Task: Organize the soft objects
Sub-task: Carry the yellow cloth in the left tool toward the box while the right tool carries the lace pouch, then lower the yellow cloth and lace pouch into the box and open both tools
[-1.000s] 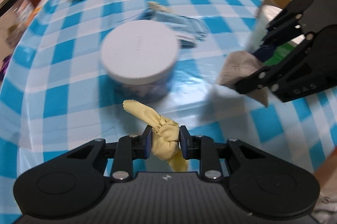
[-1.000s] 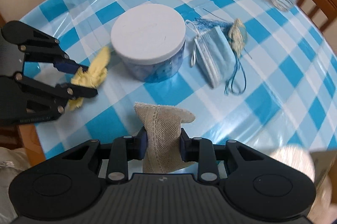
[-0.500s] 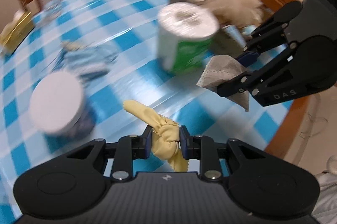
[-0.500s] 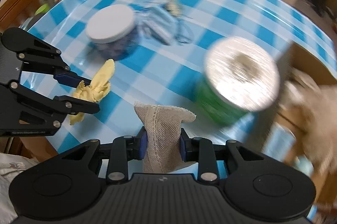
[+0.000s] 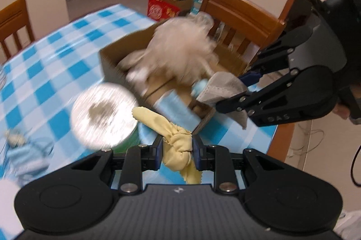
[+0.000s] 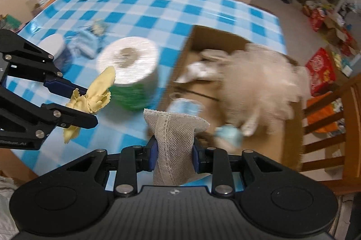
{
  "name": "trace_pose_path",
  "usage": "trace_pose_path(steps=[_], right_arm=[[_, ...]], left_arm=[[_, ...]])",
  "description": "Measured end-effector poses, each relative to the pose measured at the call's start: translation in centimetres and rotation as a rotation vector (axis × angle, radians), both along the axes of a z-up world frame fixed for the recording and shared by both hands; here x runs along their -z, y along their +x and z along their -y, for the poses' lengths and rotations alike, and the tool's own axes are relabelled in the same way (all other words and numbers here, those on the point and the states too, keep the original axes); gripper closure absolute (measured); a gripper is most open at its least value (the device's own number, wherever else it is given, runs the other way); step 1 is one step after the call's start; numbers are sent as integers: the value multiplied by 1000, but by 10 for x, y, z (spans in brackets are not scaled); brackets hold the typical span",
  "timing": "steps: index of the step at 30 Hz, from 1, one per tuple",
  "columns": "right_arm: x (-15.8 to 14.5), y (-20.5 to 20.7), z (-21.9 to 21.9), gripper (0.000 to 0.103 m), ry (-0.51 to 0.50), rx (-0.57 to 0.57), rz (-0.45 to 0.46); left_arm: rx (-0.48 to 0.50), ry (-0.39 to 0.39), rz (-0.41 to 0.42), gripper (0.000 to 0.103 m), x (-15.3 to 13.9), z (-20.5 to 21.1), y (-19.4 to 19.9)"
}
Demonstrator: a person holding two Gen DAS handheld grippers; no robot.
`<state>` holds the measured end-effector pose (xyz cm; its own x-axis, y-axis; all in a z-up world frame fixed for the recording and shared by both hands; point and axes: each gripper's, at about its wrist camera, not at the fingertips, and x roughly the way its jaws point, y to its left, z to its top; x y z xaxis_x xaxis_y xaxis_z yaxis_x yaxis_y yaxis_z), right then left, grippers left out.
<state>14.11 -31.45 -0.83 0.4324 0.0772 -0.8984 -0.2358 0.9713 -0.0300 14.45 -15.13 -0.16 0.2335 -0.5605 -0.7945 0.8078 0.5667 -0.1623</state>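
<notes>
On bench, blue check cover; cardboard box at near right corner, open top, already stocked with fluffy plush toy, blurred. Paper roll upright just beside box's left wall; face mask and white-lidded jar farther left. Left gripper: fingers clamped on knotted yellow cloth, ends hanging free. Right gripper: fingers clamped on grey mesh cloth, bunched upright. Both cloths lifted clear of bench, likely for dropping into box with other soft items. Mesh cloth near box's front edge; yellow cloth short of it, by roll. Open room in box: front left corner only, plush filling right side. Roll close to left approach; bench edge and chair close beyond box.
</notes>
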Motion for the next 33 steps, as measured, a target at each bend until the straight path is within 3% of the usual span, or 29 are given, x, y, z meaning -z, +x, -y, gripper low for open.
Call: trace_pose_path(steps=[14,16,17,18,25,26,27,29,30,33], right_arm=[[2,26,95,69,-34,57,43],[4,29,102,69,-37,59,47],[5,30,104,69,-37,60,47],[6,32,106,69,-36,62,47],[17,41,122,67,-40,92,50],[18,41,124,57,-43,98,58],[19,42,125,35,-51,106,65],[21,43,128,8,-53,131,85],[20,43,130,0,-42,139,99],[19,42,133,0,-3,170,101]], left_arm=[[-30,-29,60,76,-1,95,30],[-67,-29,88,52,-1,102,35],[-89,-28,101,26,1,105,38],[-104,-30,114,18,2,106,39],[-126,-4,168,11,7,98,34],[-127,1,172,11,7,95,32],[-130,8,176,10,8,93,30],[-135,15,179,7,9,88,27],[-137,18,180,5,9,87,25],[-150,22,175,4,11,81,22]])
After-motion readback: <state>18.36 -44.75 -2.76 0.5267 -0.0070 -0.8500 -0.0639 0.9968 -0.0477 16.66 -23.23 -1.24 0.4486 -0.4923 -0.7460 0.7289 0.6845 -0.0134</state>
